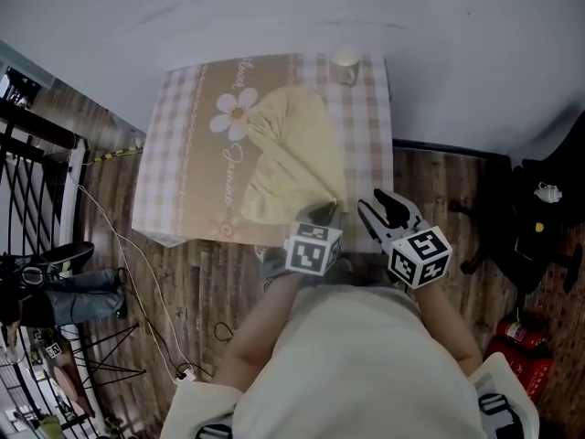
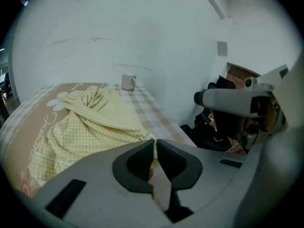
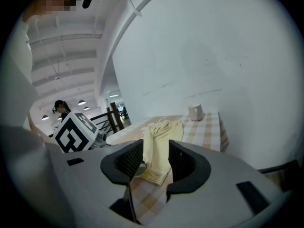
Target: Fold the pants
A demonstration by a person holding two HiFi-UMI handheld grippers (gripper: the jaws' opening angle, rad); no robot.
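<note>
Nearly shut, the left gripper (image 2: 155, 144) has its dark pads pinched on a thin edge of the pants (image 1: 292, 149), a sliver of yellow fabric showing in the slit between them. In the head view this gripper (image 1: 320, 214) sits at the near edge of the tabletop, toward the right corner, and the near corner of the garment runs straight into its tips. Just beside it, off the near right corner and over the wooden floor (image 1: 164, 273), the right gripper (image 1: 378, 208) stands with its jaws wide apart and nothing pressed between them. Its own view (image 3: 156, 149) shows only the table through the gap.

The pants (image 2: 90, 122) are pale yellow with a fine check, lying rumpled from the middle of the tabletop down to the near edge. They rest on a beige checked tablecloth (image 1: 183, 154) printed with a white daisy and script. A white cup (image 1: 345, 62) stands at the far edge near the right corner, well apart from the fabric, against a plain white wall (image 1: 274, 7).
</note>
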